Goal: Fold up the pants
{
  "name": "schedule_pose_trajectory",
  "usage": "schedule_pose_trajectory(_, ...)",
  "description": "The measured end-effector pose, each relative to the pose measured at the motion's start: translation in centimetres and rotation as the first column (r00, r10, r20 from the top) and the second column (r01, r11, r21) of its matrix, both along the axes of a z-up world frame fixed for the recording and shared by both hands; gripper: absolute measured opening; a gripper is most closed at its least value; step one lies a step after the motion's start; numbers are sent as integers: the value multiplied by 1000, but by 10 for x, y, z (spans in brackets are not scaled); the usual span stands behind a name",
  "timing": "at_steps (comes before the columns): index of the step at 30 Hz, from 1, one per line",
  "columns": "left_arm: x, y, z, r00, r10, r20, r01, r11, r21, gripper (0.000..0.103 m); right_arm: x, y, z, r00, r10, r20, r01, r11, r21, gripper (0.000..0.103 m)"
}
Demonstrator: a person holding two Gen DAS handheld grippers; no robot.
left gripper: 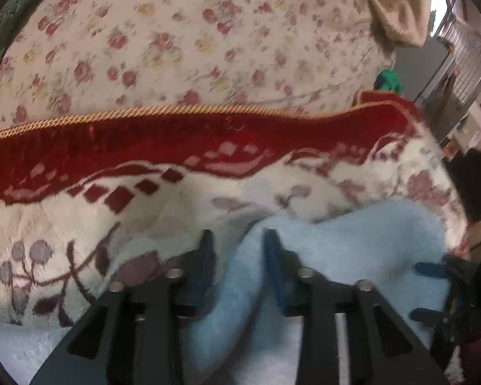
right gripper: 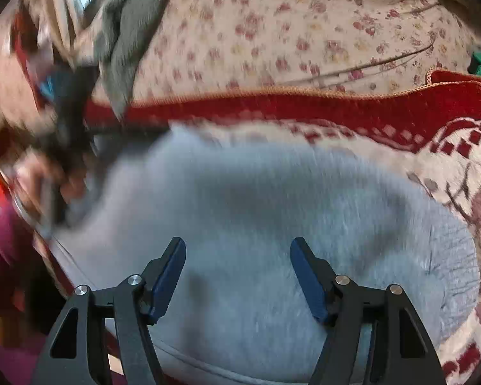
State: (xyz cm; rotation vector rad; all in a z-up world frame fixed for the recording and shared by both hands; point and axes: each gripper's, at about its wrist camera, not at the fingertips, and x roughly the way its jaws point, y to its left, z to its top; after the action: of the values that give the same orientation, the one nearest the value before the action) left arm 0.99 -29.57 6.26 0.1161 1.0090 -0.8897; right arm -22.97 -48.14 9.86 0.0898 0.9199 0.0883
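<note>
The pants are pale blue fleece, lying bunched on a red and cream blanket. In the left wrist view the pants spread right and below, and a ridge of the cloth runs up between my left gripper's blue fingers, which stand partly apart. My right gripper is open and empty, held just above the middle of the pants. In the right wrist view the left gripper shows blurred at the pants' left edge. The right gripper's blue fingers show at the right edge of the left wrist view.
The blanket has a red border with gold cord and lies on a floral bedsheet. A grey cloth lies at the far left of the bed. A green object sits at the bed's right edge. Beige cloth hangs beyond.
</note>
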Motion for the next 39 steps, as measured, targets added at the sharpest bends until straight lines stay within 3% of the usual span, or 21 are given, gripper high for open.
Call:
schedule_pose_trajectory(2, 2, 6, -4, 999, 48, 10, -48, 999, 1, 65, -12, 14, -4, 998, 44, 38, -38, 990, -135, 72)
schedule_pose_trajectory(3, 3, 11, -2, 997, 71, 8, -71, 997, -15, 65, -14, 18, -4, 998, 45, 37, -38, 986, -162, 72)
schedule_pose_trajectory(7, -8, 34, 20, 987, 143, 79, -141, 990, -29, 72, -2, 12, 11, 1000, 9, -13, -10, 997, -83, 73)
schedule_pose_trajectory(10, -23, 57, 35, 963, 204, 175, -208, 978, 9, 80, 10, 23, 31, 998, 48, 45, -48, 999, -5, 74)
schedule_pose_trajectory(14, -37, 107, 44, 940, 300, 165, -300, 954, -22, 80, 38, 59, 36, 992, 102, 74, -104, 994, 32, 76)
schedule_pose_trajectory(18, -50, 162, 45, 892, 410, 188, -416, 909, -9, 80, 81, 101, 28, 986, 154, 58, -157, 986, 59, 76)
schedule_pose_trajectory(22, -66, 228, 42, 822, 532, 203, -540, 842, -22, 80, 121, 132, 24, 988, 138, 66, -139, 990, 14, 76)
schedule_pose_trajectory(26, -74, 295, 33, 716, 670, 197, -676, 736, -44, 81, 156, 143, 8, 995, 101, 11, -101, 995, 20, 76)
schedule_pose_trajectory(30, -64, 339, 6, 644, 754, 133, -761, 648, 12, 81, 175, 152, -17, 995, 84, -52, -88, 993, -77, 83)
schedule_pose_trajectory(32, -58, 358, -10, 634, 773, 30, -773, 634, 0, 81, 177, 153, -14, 994, 91, -61, -97, 990, -100, 84)
schedule_pose_trajectory(35, -68, 368, -6, 637, 770, 13, -770, 637, -36, 81, 176, 158, 12, 991, 126, -49, -131, 986, -100, 84)
schedule_pose_trajectory(38, -86, 377, 2, 640, 768, 1, -767, 639, -60, 85, 178, 182, 45, 964, 267, 16, -266, 962, -63, 85)
schedule_pose_trajectory(39, -93, 383, 3, 639, 769, -17, -768, 636, -74, 87, 182, 196, 54, 941, 338, 24, -336, 941, -41, 87)
